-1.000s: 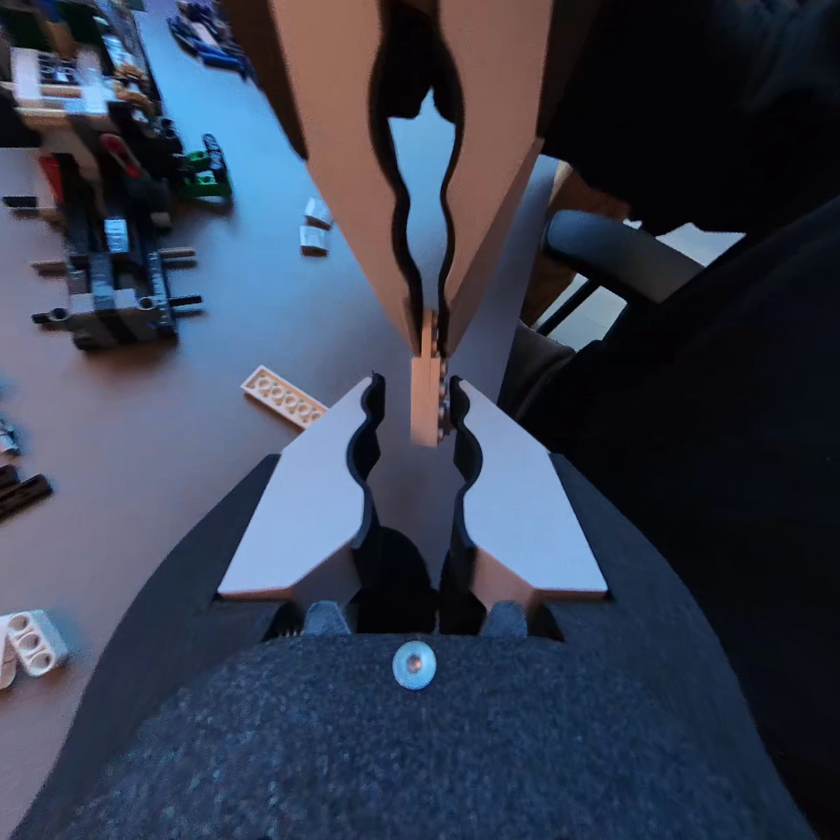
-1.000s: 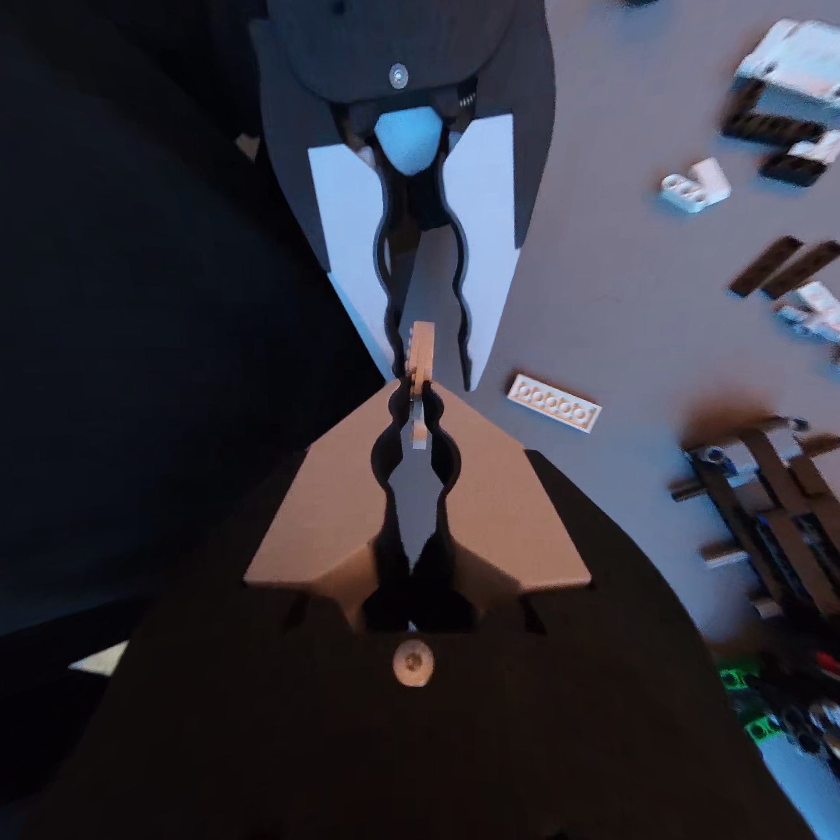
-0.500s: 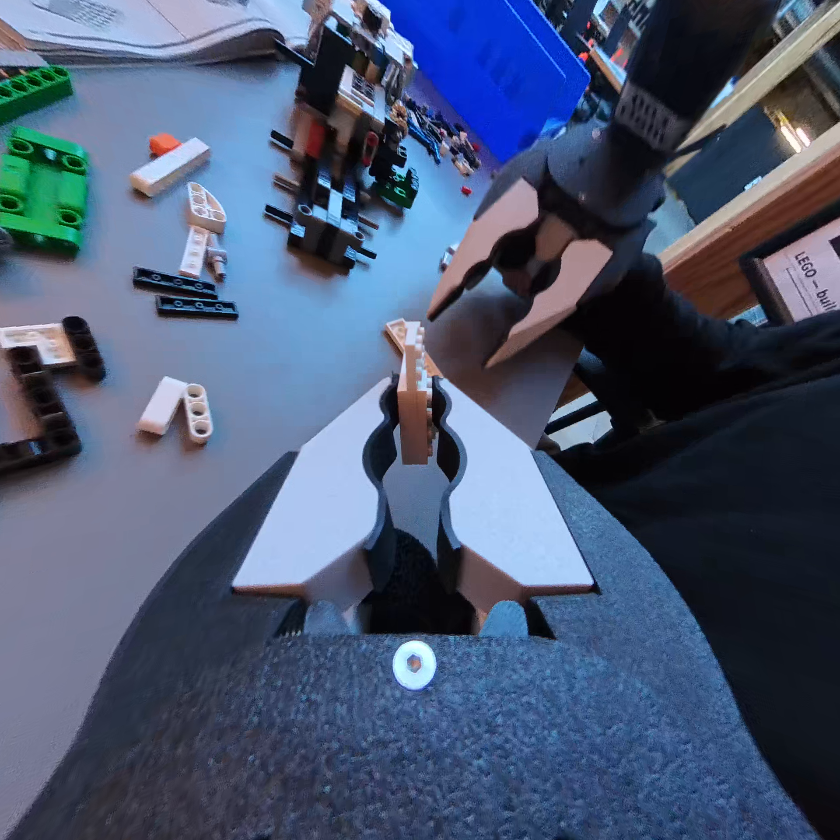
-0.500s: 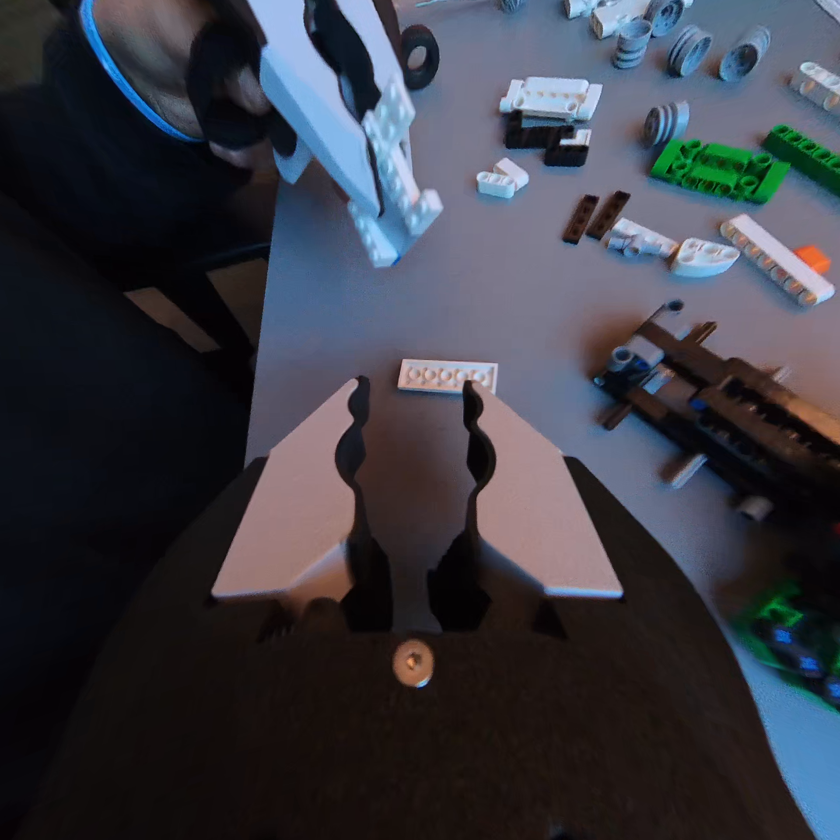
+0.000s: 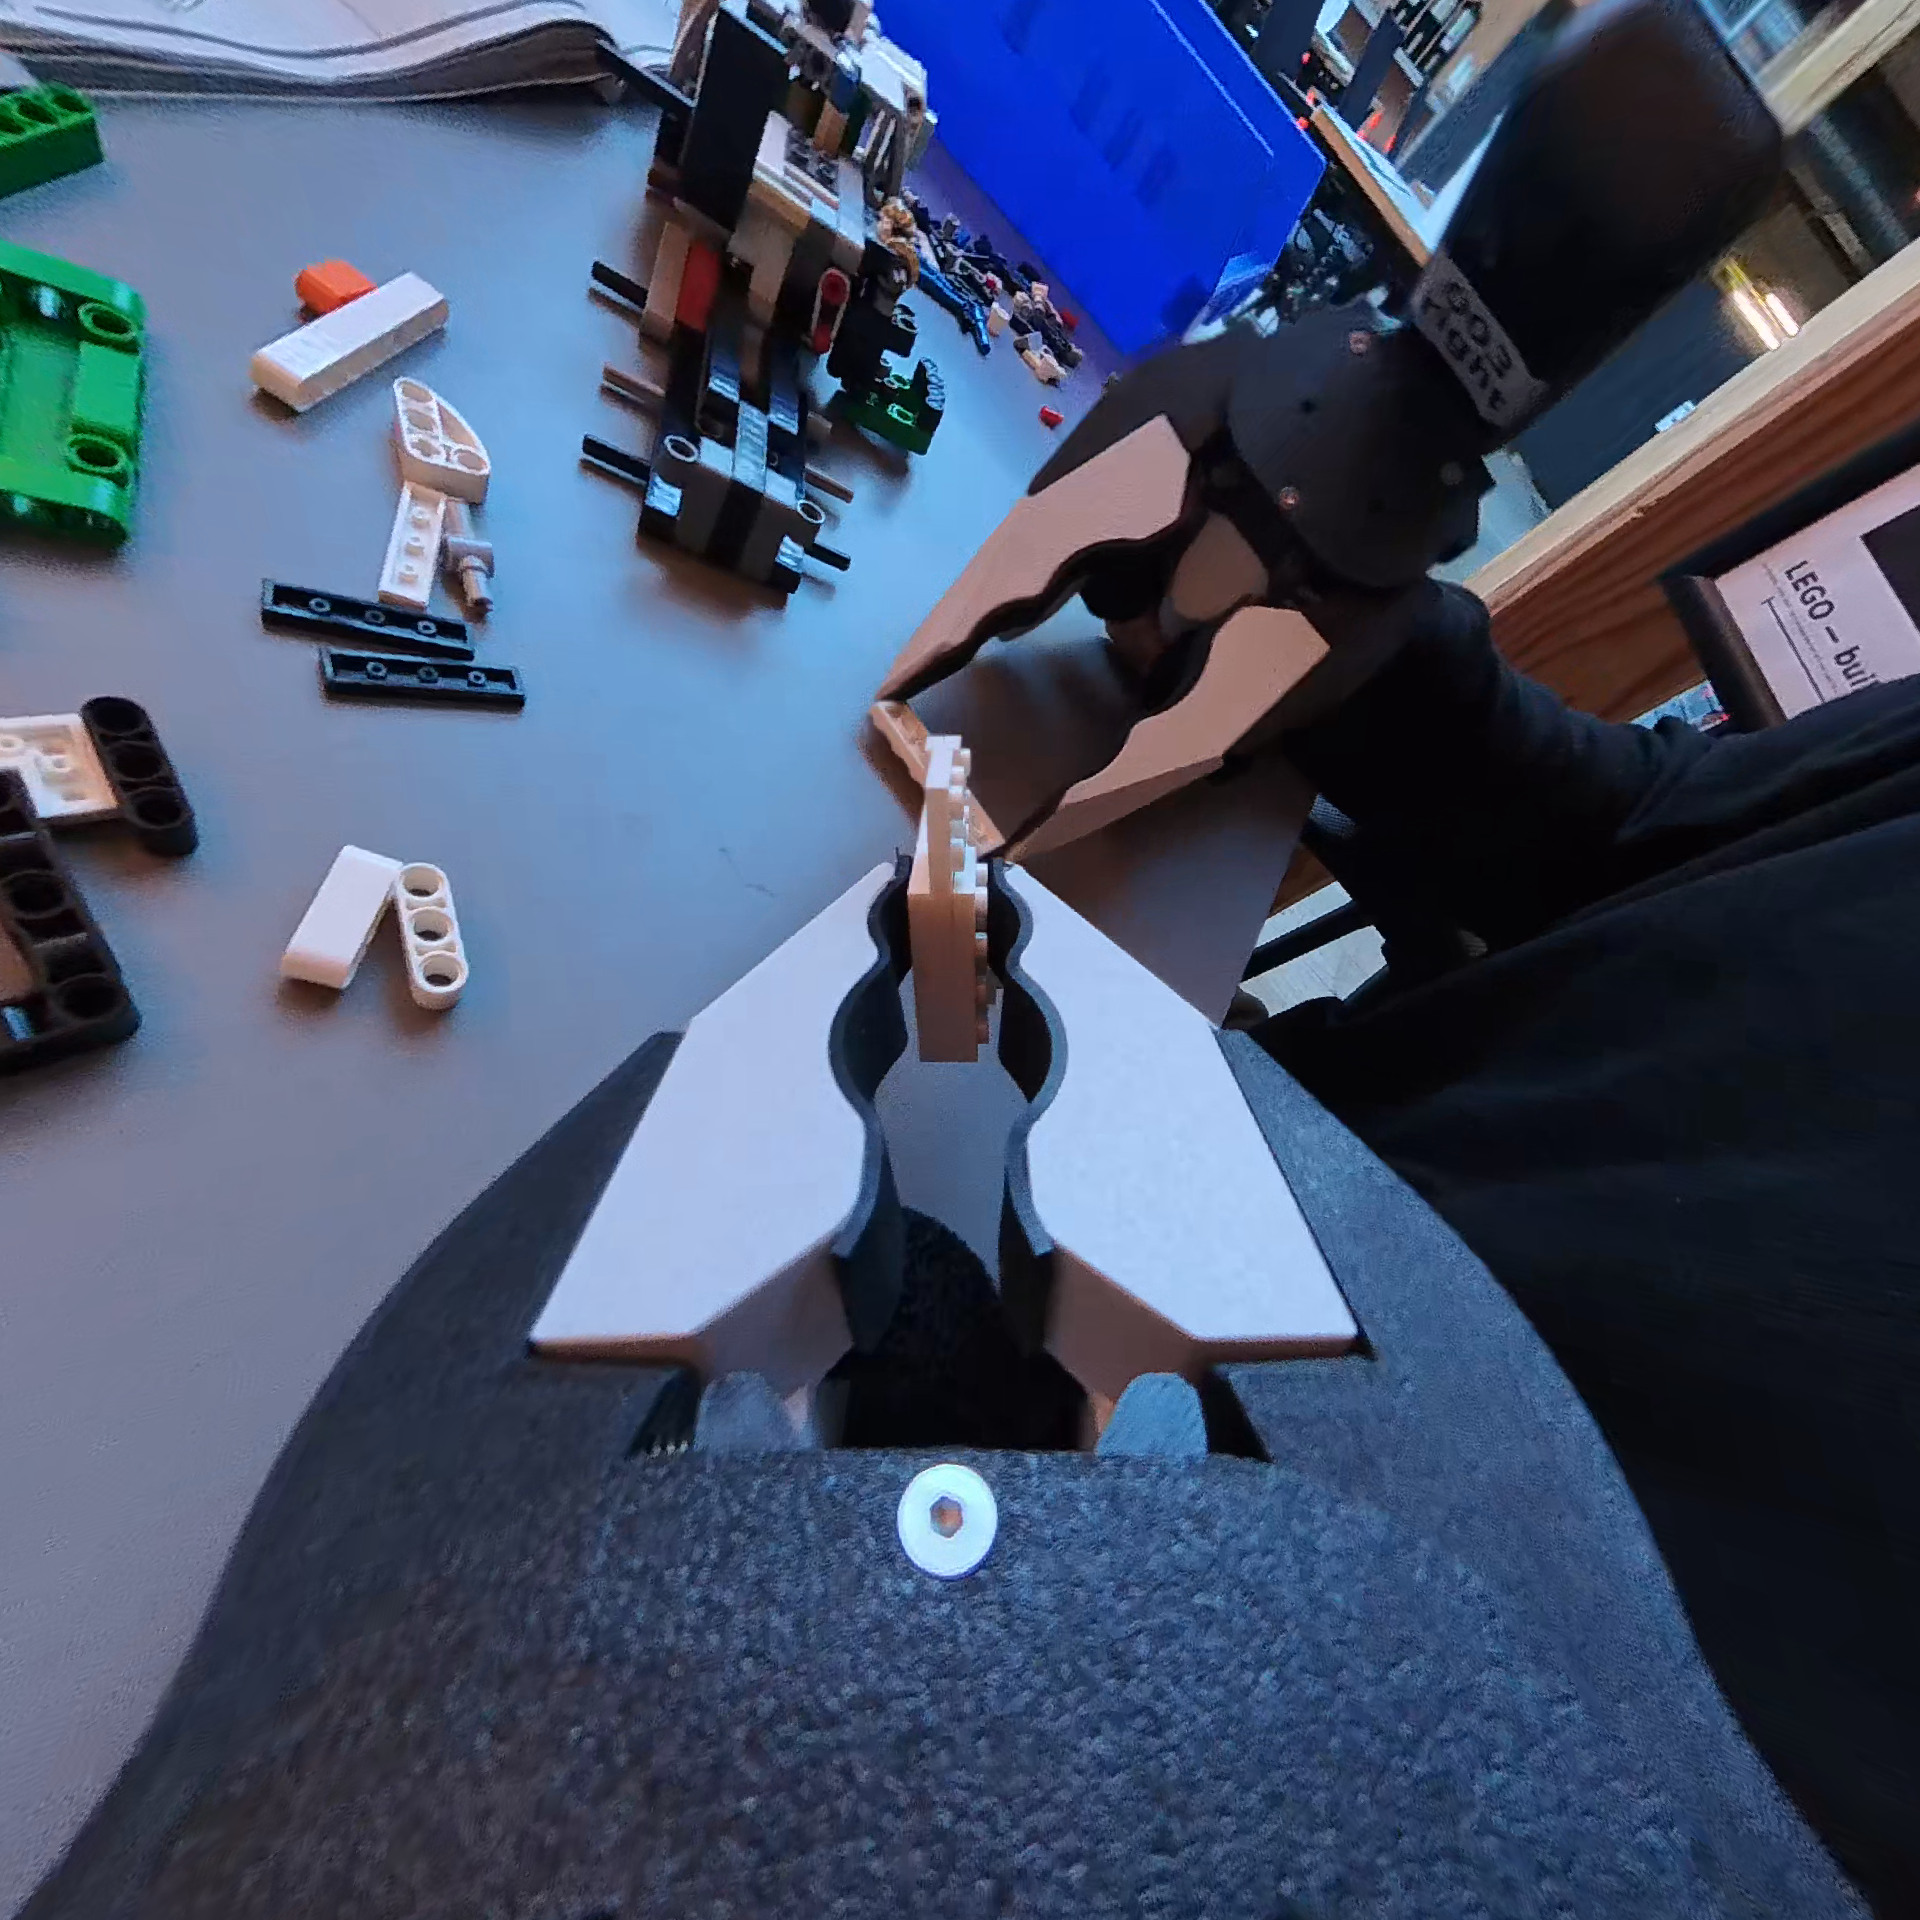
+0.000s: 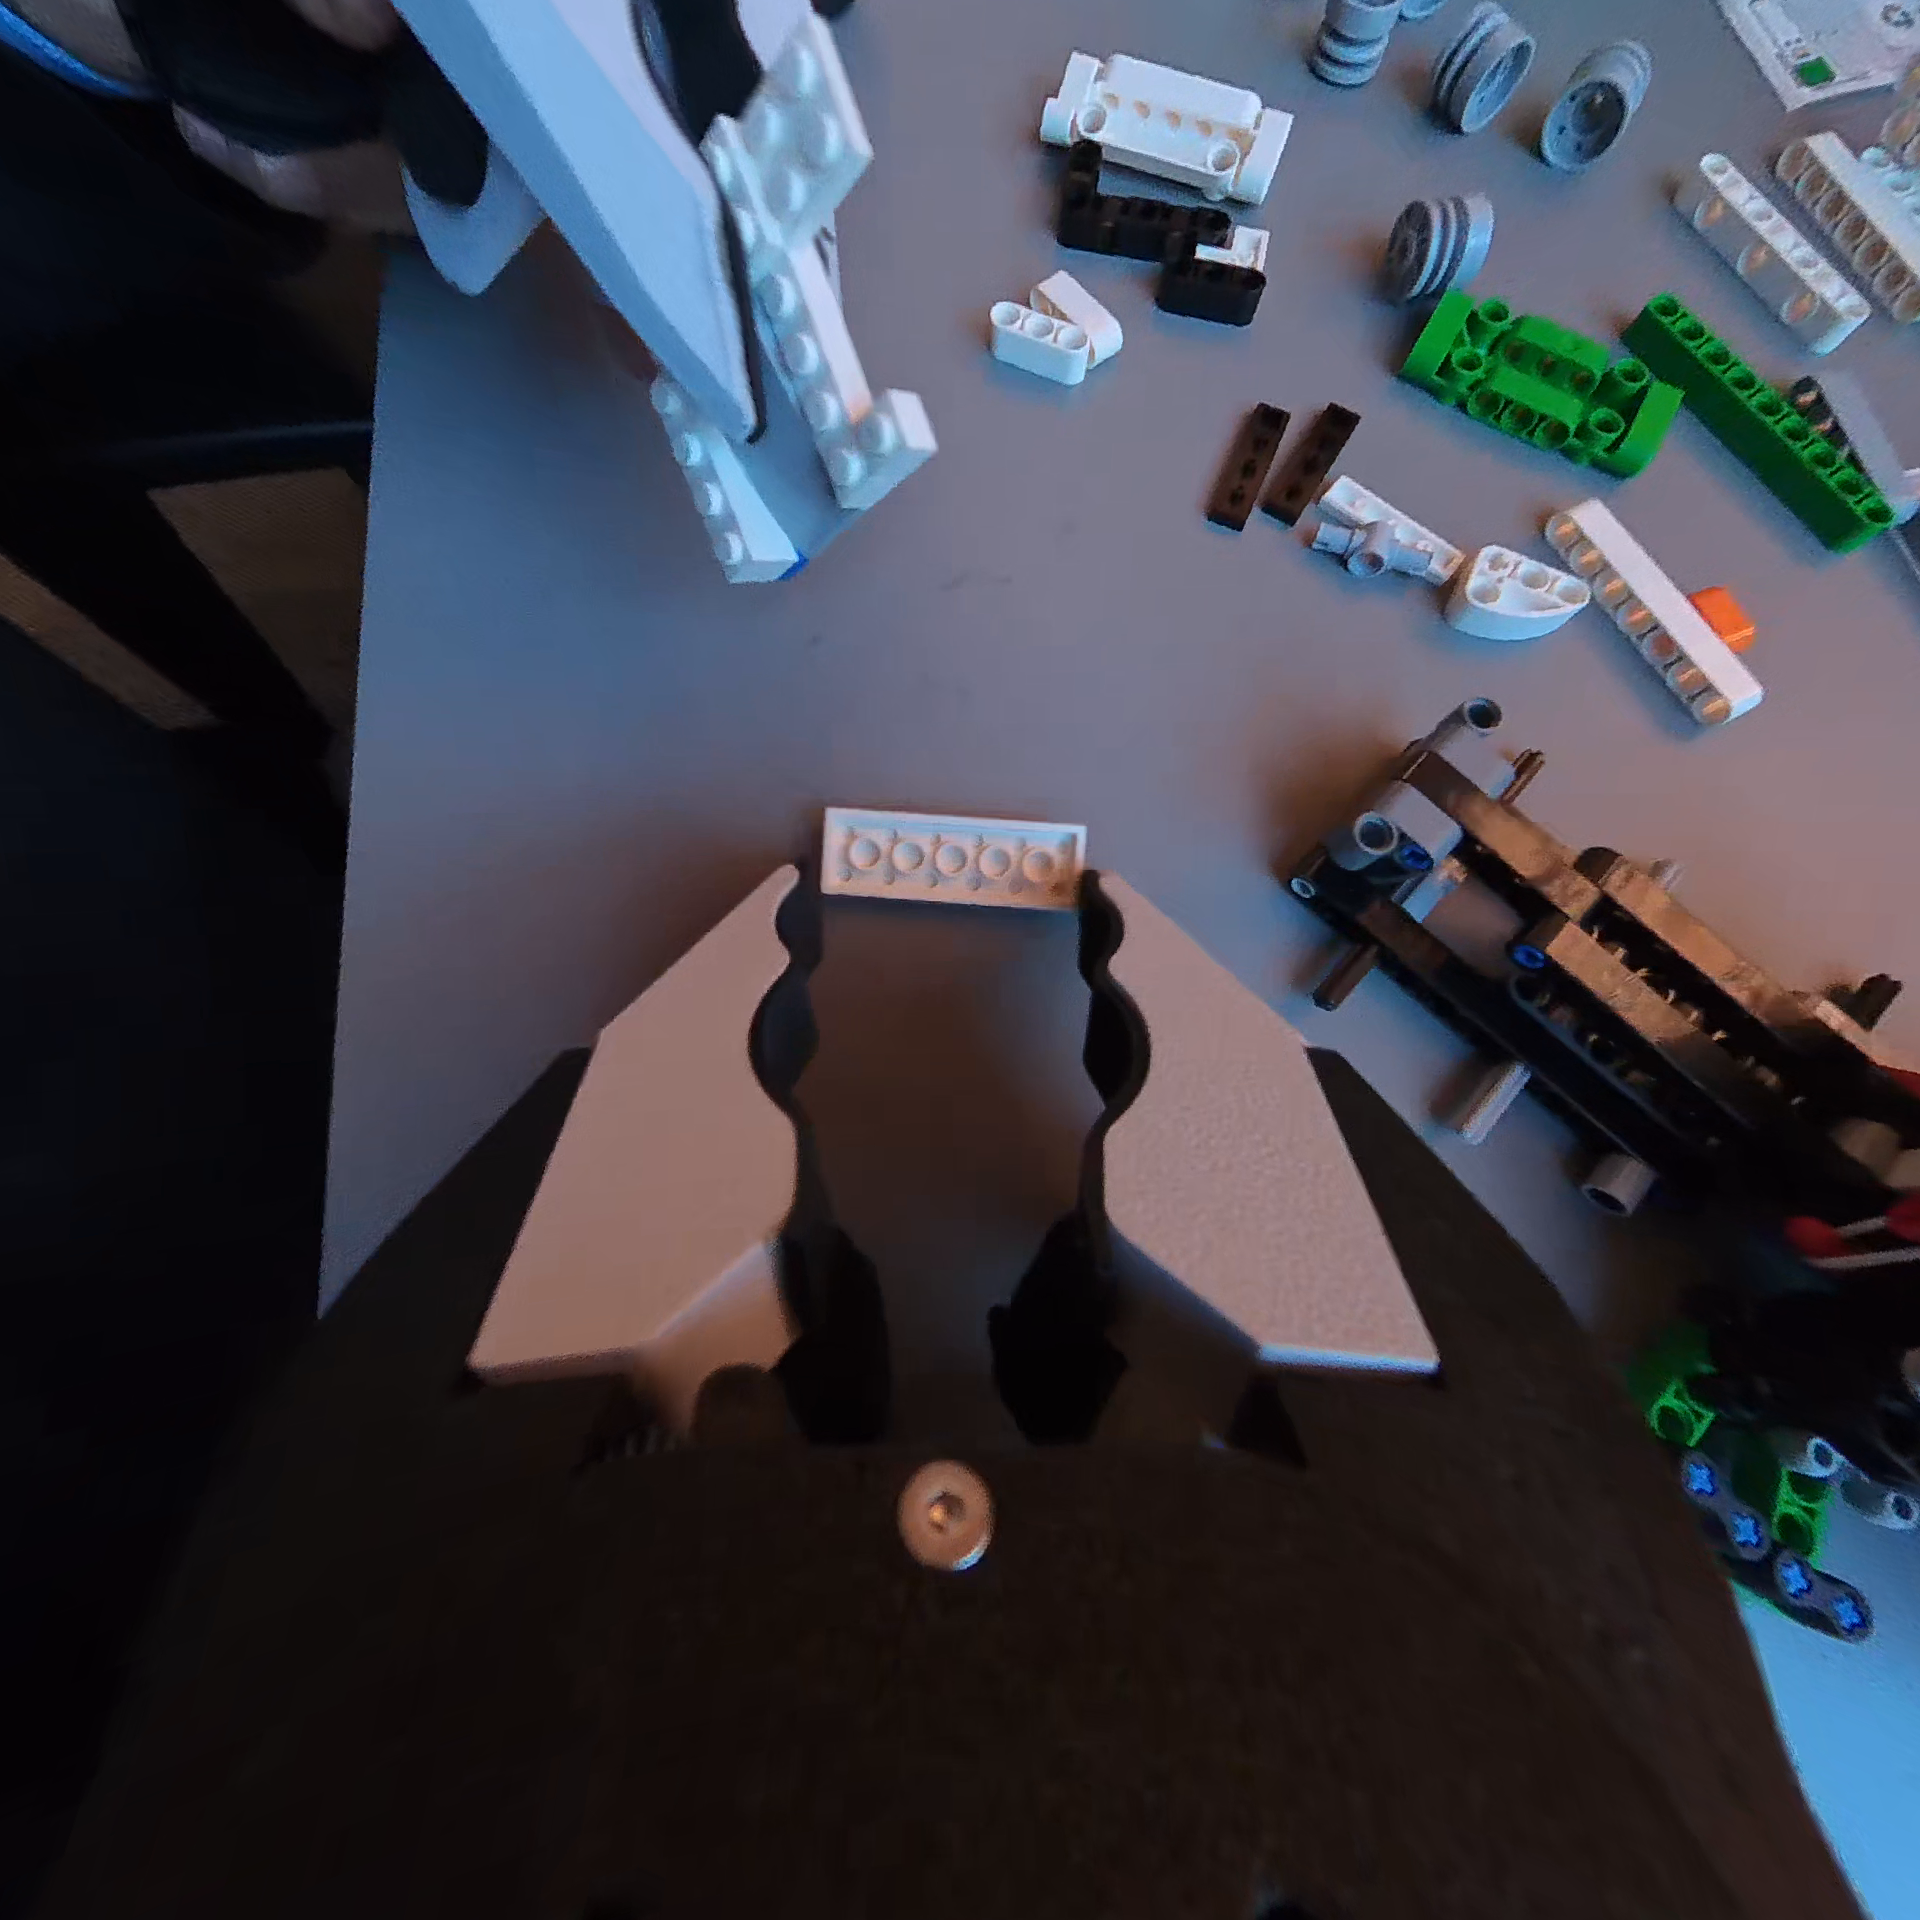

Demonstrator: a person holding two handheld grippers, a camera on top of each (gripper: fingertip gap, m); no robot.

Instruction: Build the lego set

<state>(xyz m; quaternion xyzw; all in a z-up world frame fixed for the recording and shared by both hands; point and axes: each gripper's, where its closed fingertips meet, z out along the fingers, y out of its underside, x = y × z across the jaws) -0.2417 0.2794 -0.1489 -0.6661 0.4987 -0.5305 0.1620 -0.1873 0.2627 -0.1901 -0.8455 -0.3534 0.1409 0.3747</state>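
My left gripper [image 5: 943, 883] is shut on a small white plate assembly [image 5: 945, 914], held edge-up above the table's near corner. The same assembly shows in the right wrist view [image 6: 800, 322], clamped in the left gripper [image 6: 743, 416] above the table. My right gripper [image 6: 940, 894] is open and empty, low over a white studded plate [image 6: 953, 860] that lies flat on the table just past its fingertips. In the left wrist view the right gripper [image 5: 945, 758] is open over that plate [image 5: 894, 727]. The dark partly built model [image 6: 1621, 987] lies to the right.
Loose parts lie on the grey table [image 6: 582, 727]: two black strips [image 6: 1283, 462], green beams [image 6: 1538, 379], white beams [image 6: 1652, 613], grey wheels [image 6: 1439, 244], a white L-piece [image 6: 1055, 322]. A blue box [image 5: 1101, 156] and booklet [image 5: 312, 42] stand at the back. The table edge and a chair are at my left. The gap from one gripper's tips to the other's is roughly 8 cm. The white L-piece [image 6: 1055, 322] is about 8 cm from my left fingertips. The left camera catches it too, in the left wrist view [image 5: 399, 917].
The right gripper let go of the white assembly, opened, and dropped toward the flat plate on the table. The left gripper closed on the assembly and swung to face the table.
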